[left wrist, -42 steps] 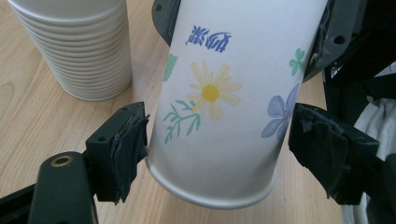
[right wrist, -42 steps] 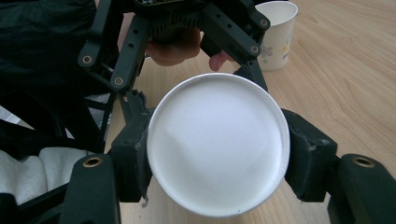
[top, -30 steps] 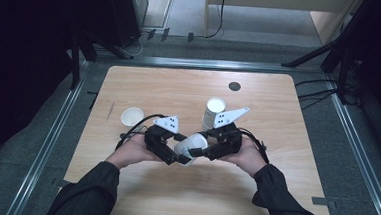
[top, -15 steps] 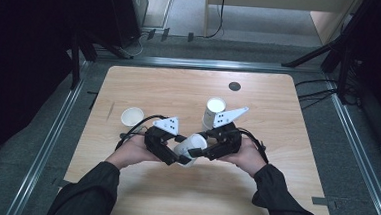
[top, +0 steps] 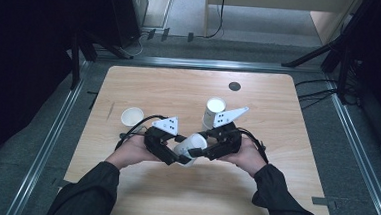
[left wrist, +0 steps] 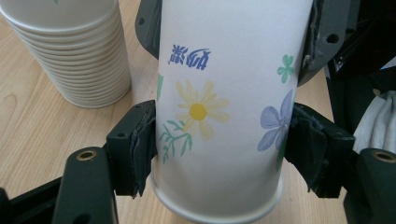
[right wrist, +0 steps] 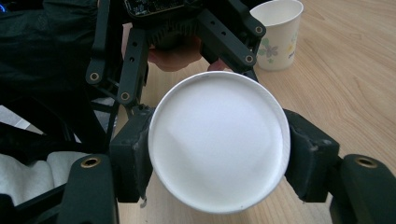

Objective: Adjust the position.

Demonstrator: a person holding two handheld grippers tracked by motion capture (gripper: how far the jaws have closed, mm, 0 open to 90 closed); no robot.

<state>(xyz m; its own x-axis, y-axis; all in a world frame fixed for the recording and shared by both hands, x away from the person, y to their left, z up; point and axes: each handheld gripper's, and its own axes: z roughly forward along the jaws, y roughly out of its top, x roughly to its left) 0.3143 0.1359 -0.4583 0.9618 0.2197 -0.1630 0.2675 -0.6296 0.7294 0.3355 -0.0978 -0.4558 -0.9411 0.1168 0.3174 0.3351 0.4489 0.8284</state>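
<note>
Left gripper (left wrist: 219, 154) just closing, clamped on white flower-printed paper cup (left wrist: 224, 107) — right gripper (right wrist: 217, 154) easing open around its mouth; floral print seen from left gripper view, plain interior from right.

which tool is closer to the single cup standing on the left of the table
Left. The left tool is just below and to the right of that single cup; the right tool is farther right, past the held cup.

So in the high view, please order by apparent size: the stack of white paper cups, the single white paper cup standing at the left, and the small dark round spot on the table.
1. Stack of white paper cups
2. Single white paper cup, slightly smaller
3. Small dark round spot
</note>
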